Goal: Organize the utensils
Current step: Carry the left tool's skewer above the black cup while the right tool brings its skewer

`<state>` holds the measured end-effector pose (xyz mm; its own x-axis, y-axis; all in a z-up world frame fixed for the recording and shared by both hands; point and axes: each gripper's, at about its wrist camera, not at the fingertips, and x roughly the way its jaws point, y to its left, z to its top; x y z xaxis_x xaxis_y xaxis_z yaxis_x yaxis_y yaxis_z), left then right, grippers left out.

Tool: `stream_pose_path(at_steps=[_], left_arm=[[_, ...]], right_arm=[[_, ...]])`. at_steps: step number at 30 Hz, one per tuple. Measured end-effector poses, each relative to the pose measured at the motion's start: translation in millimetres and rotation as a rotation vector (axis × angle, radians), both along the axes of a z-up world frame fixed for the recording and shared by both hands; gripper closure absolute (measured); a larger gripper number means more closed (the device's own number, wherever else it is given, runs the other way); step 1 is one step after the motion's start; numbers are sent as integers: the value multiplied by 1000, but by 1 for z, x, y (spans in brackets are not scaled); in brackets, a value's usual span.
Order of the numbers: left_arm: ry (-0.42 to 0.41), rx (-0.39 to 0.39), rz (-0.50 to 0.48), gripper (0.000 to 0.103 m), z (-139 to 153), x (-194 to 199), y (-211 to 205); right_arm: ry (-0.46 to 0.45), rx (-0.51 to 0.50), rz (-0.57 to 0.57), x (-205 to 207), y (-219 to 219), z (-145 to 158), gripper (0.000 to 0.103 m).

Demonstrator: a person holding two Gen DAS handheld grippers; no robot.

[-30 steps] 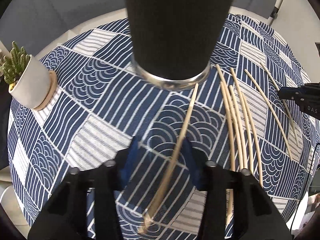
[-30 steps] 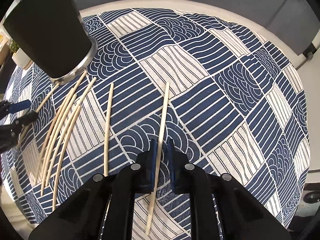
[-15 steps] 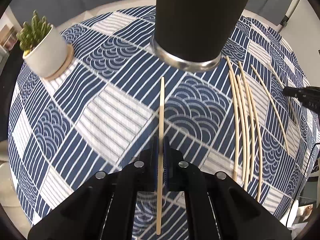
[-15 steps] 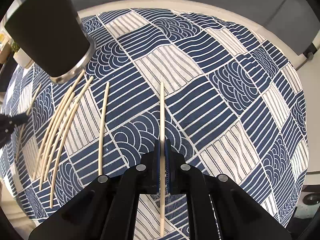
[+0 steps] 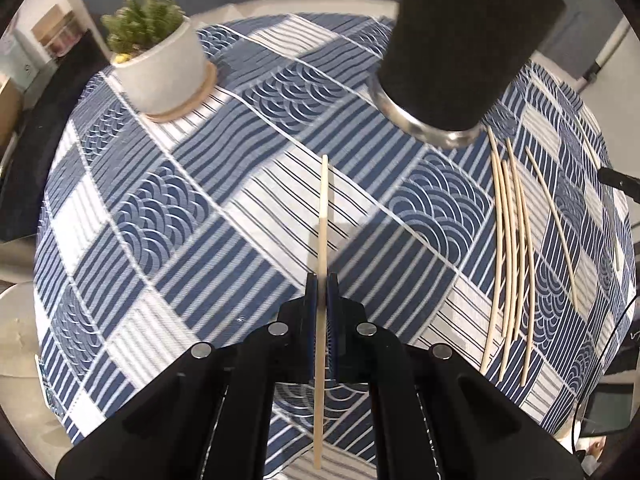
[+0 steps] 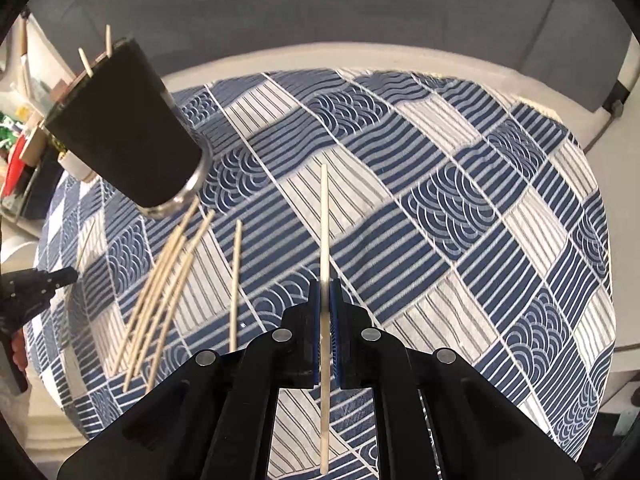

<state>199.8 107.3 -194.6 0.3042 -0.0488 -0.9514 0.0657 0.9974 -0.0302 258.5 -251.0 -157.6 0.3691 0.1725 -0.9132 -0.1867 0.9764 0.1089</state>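
My left gripper (image 5: 321, 280) is shut on a pale wooden chopstick (image 5: 323, 216), held above the patterned tablecloth. The right gripper (image 6: 325, 286) is likewise shut on another chopstick (image 6: 324, 220), lifted off the cloth. A tall black cup with a metal base (image 5: 460, 52) stands up and to the right of the left gripper; in the right wrist view the cup (image 6: 124, 132) is at the upper left with two chopstick tips poking from its top. Several loose chopsticks (image 5: 510, 248) lie on the cloth beside the cup, also the loose chopsticks (image 6: 168, 280) in the right view.
A small cactus in a white pot (image 5: 160, 60) sits on a coaster at the far left of the round table (image 6: 360, 60). The left gripper's tip (image 6: 48, 280) shows at the left edge of the right view. A grey sofa lies behind the table.
The left gripper shut on a chopstick, lifted it and shifted left of the cup. The right gripper closed tight on its chopstick and rose, so the cup top came into sight.
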Motion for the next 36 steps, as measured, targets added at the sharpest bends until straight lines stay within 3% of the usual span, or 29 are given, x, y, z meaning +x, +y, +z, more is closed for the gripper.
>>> stream_pose_path(at_steps=[11,17,26,32,36], left_arm=[[-147,-13,21,98,75,25,8],[-293,-36,-12,98,132,50,1],[-440,-82,-43,98,183,88,-9],[-528,-155,-49,98,202,104,-18],[-588,-272,-46,98,212,114,-20]], right_arm=[[-152,63,73,33,38,70,98],[-268,148,78,53,56,116,98],[-356,212,98,79,76,152,98],[-437,306,109,79,86,168,98],[-516,343,113,76,96,178,98]])
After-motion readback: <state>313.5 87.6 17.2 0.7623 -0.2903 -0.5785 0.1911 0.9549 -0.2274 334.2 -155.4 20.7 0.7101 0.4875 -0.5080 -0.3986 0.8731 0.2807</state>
